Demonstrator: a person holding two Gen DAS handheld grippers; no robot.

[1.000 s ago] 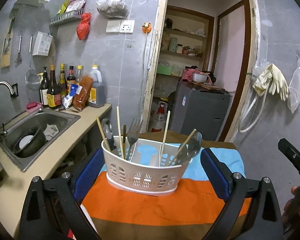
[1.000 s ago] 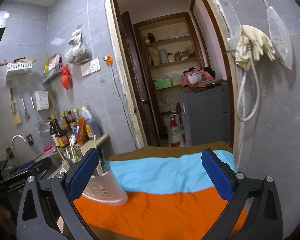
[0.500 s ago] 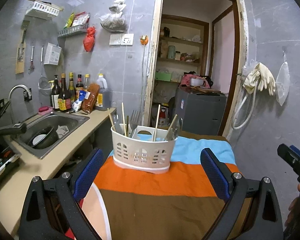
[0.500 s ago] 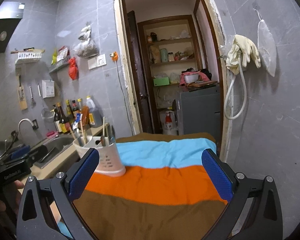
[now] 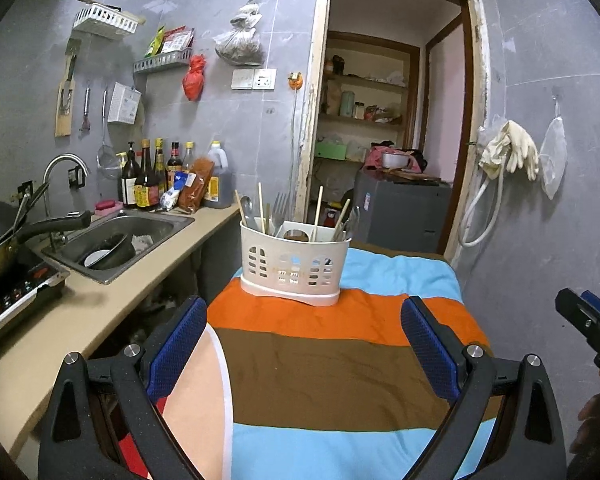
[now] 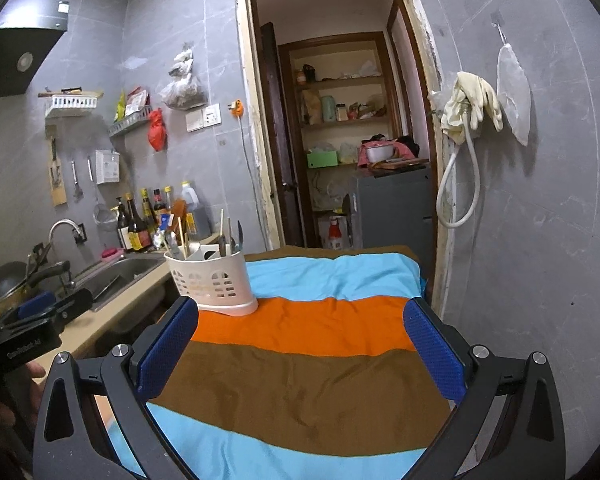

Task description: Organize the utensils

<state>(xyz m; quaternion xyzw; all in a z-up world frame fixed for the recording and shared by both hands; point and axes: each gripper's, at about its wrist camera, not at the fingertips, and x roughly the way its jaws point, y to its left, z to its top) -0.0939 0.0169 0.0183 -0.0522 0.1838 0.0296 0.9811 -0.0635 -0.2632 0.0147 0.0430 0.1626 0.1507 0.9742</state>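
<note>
A white slotted utensil caddy [image 5: 294, 264] stands upright on a striped cloth-covered table [image 5: 324, 360], at its far left part. It holds several chopsticks, a fork [image 5: 278, 210] and spoons, upright in its compartments. The caddy also shows in the right wrist view [image 6: 210, 284]. My left gripper [image 5: 304, 344] is open and empty, well back from the caddy over the brown stripe. My right gripper [image 6: 300, 350] is open and empty, to the right of the caddy and back from it.
A beige counter [image 5: 80, 320] with a steel sink [image 5: 116, 240], sauce bottles [image 5: 156, 176] and a pan on a cooktop [image 5: 4, 248] runs along the left. A grey wall closes the right side. An open doorway [image 5: 384, 140] lies behind the table.
Both grippers have pulled back and up from the caddy, which now looks smaller and farther away. The caddy has not moved. Both grippers stay open.
</note>
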